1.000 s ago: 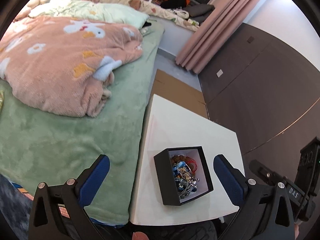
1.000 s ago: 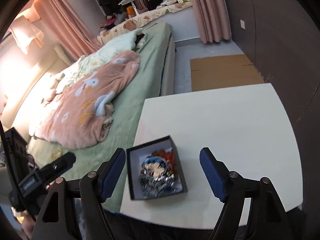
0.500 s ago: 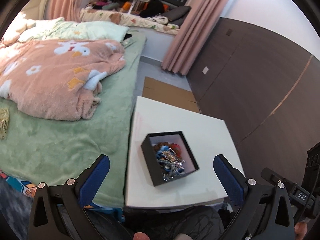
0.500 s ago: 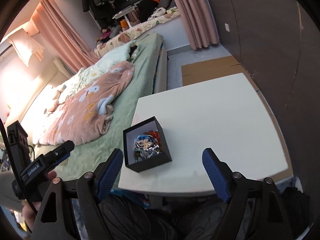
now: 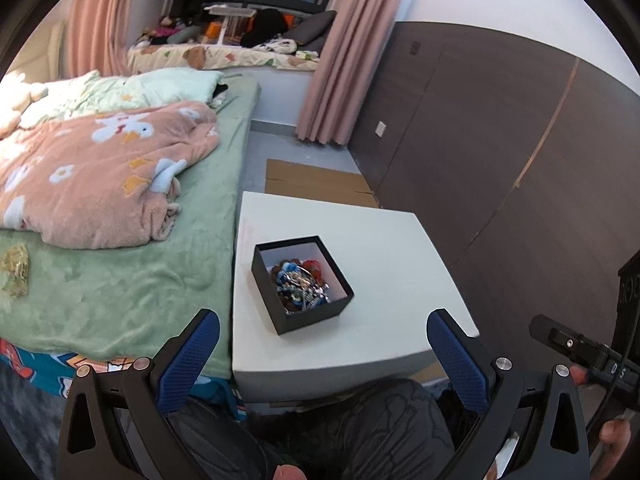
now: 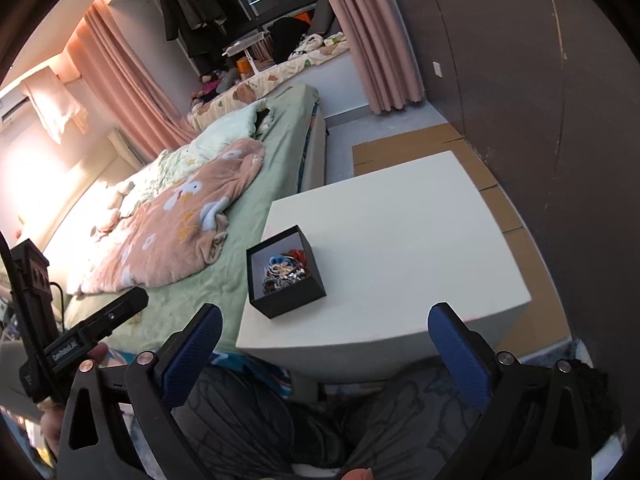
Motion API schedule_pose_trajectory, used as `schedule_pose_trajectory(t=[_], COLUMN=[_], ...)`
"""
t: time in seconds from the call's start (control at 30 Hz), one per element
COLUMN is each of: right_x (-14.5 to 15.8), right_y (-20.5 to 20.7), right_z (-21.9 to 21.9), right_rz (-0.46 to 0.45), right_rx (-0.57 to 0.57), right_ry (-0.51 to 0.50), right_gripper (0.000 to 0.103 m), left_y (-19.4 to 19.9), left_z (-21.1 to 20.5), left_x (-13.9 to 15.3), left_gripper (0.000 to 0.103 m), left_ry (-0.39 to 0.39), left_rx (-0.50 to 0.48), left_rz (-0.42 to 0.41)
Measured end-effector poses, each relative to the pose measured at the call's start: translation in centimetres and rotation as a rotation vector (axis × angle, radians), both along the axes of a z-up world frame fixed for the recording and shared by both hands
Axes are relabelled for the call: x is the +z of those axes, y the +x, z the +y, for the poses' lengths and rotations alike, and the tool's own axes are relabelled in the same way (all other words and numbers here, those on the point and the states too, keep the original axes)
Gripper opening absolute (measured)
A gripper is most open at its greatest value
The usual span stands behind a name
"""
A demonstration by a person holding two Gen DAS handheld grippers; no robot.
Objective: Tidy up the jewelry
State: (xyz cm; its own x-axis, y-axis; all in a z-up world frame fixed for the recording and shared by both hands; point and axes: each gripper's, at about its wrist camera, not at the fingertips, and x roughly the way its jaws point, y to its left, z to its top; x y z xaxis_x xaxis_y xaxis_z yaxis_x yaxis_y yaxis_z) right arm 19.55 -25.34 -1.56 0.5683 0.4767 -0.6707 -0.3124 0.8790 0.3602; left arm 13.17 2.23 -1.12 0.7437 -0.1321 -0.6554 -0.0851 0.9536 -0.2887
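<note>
A black open box (image 5: 308,314) with a white inside stands on the near left part of a white table (image 5: 384,248). A tangle of jewelry (image 5: 300,282) with blue, silver and red pieces fills it. The box also shows in the right wrist view (image 6: 286,298), with the jewelry (image 6: 286,270) inside. My left gripper (image 5: 323,350) is open and empty, held back above the table's near edge. My right gripper (image 6: 325,342) is open and empty, also short of the table (image 6: 400,248).
A bed with a green cover (image 5: 120,280) and a pink blanket (image 5: 100,180) lies against the table's left side. A dark panelled wall (image 5: 520,160) runs on the right. Flat cardboard (image 5: 320,184) lies on the floor beyond the table. The person's lap (image 5: 360,432) is below the grippers.
Both grippers have drawn back and up from the box, which now looks smaller and farther. Both stay open. The box has not moved on the table.
</note>
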Motion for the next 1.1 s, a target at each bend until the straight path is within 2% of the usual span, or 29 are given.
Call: schedule_pose_trajectory(t=[0.43, 1.1], right_x=[0.6, 0.6], right_y=[-3.6, -4.4], right_z=[-1.3, -2.5], right_rz=[-0.032, -0.037], right_rx=[-0.001, -0.017], right_ry=[-0.043, -0.016], right_gripper=[0.103, 0.103], left_y=[-3.3, -5.3], left_z=[-2.4, -3.1], left_x=[1.2, 2.9], left_gripper=[0.103, 0.103], left_ry=[0.077, 0.115], left_rx=[-0.057, -0.078], left_rz=[-0.039, -0.081])
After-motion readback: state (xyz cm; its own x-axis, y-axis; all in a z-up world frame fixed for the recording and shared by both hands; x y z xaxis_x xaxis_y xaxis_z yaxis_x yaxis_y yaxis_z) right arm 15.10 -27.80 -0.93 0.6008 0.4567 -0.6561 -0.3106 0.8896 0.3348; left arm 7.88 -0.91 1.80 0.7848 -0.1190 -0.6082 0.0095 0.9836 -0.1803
